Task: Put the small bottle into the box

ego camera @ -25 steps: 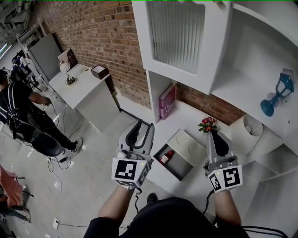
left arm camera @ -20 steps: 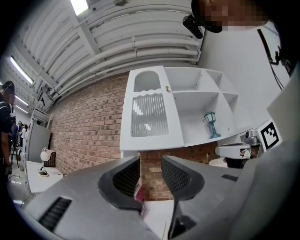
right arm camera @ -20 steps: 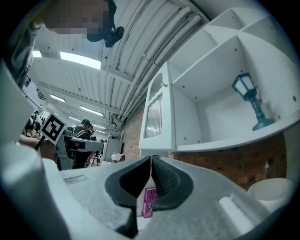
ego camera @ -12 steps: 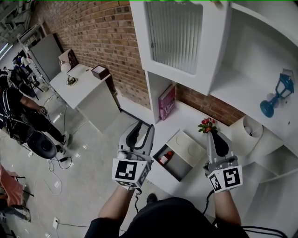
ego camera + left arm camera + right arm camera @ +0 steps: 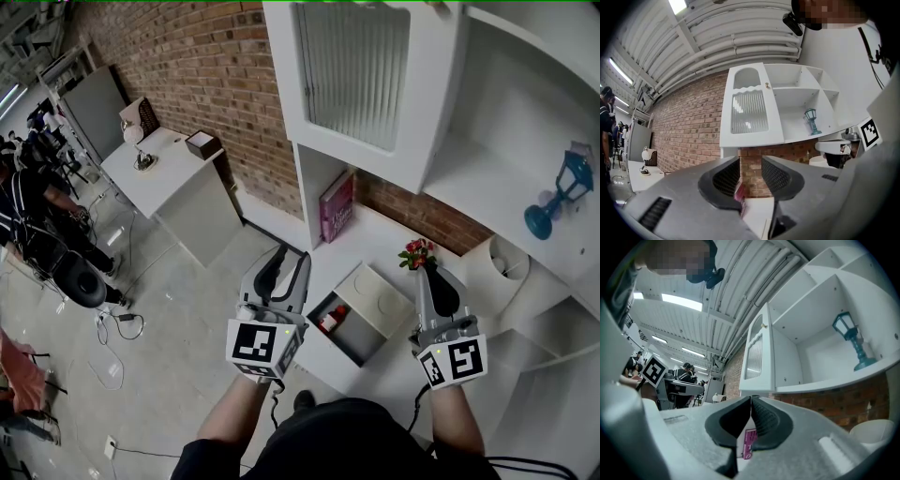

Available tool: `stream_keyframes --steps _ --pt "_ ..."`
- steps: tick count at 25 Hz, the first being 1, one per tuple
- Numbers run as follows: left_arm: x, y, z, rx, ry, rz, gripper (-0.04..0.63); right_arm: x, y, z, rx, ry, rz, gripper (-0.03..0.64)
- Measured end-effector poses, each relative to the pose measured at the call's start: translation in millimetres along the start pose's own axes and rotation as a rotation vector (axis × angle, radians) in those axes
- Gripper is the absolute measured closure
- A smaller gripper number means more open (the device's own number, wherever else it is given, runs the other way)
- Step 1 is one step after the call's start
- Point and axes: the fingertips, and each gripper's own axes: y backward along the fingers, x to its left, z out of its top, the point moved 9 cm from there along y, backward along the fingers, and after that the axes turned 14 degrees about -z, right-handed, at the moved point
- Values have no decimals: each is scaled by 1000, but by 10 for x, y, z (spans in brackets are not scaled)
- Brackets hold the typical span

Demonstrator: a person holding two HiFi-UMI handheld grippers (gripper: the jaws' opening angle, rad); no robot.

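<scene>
A small red bottle with a white cap (image 5: 331, 319) lies inside the open white box (image 5: 372, 343) on the white counter, at the box's left end. The box lid (image 5: 378, 296) leans open behind it. My left gripper (image 5: 289, 263) hovers just left of the box, jaws open and empty; in the left gripper view (image 5: 750, 176) a gap shows between the dark pads. My right gripper (image 5: 433, 273) is held to the right of the box, jaws shut with nothing between them (image 5: 751, 409).
A pink book (image 5: 337, 206) stands in the lower shelf niche. A small red flower pot (image 5: 417, 252) sits behind the right gripper. A blue lantern (image 5: 558, 190) stands on an upper shelf. A white round lamp (image 5: 502, 267) is at right. People and chairs are far left.
Both grippers and the box stay put. Only the people at the far left have shifted.
</scene>
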Motion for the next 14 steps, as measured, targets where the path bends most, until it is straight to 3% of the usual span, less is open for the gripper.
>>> stream_keyframes --steps 14 --pt "-100 -80 -56 13 -1 -2 454 -109 27 -41 1 1 4 618"
